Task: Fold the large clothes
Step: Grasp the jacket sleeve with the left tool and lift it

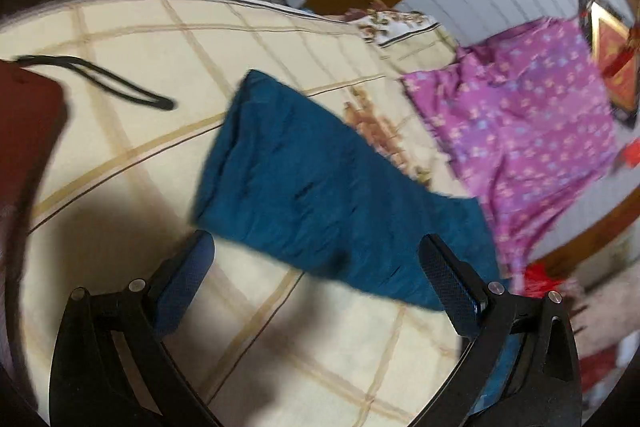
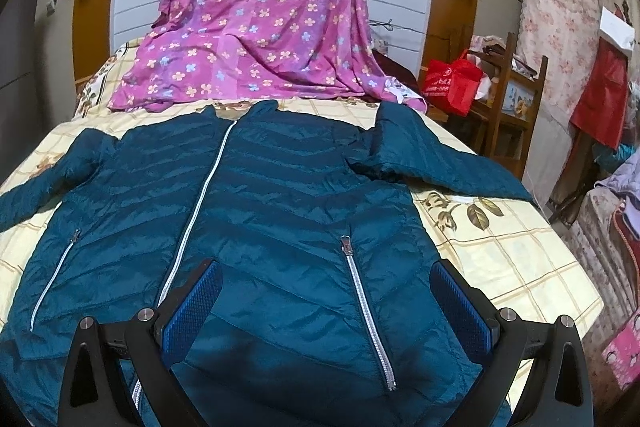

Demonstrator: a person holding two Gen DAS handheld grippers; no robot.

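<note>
A teal quilted jacket (image 2: pixel 280 195) lies flat, front up, on a cream checked bed sheet (image 2: pixel 500 247). Its white centre zip is closed and both sleeves spread outward. My right gripper (image 2: pixel 326 271) hovers open over the jacket's lower hem, between the centre zip and the right pocket zip (image 2: pixel 368 311). In the left wrist view one teal sleeve (image 1: pixel 320 187) stretches across the sheet (image 1: pixel 140 67). My left gripper (image 1: pixel 316 247) stands open just above the sleeve's near edge, with nothing between its fingers. That view is blurred.
A purple flowered cloth (image 2: pixel 264 15) drapes over the headboard end of the bed. A black cord (image 1: pixel 100 79) and a dark red item (image 1: pixel 28 115) lie at the sheet's left. A wooden shelf (image 2: pixel 512 95) with a red bag (image 2: pixel 452 83) stands right of the bed.
</note>
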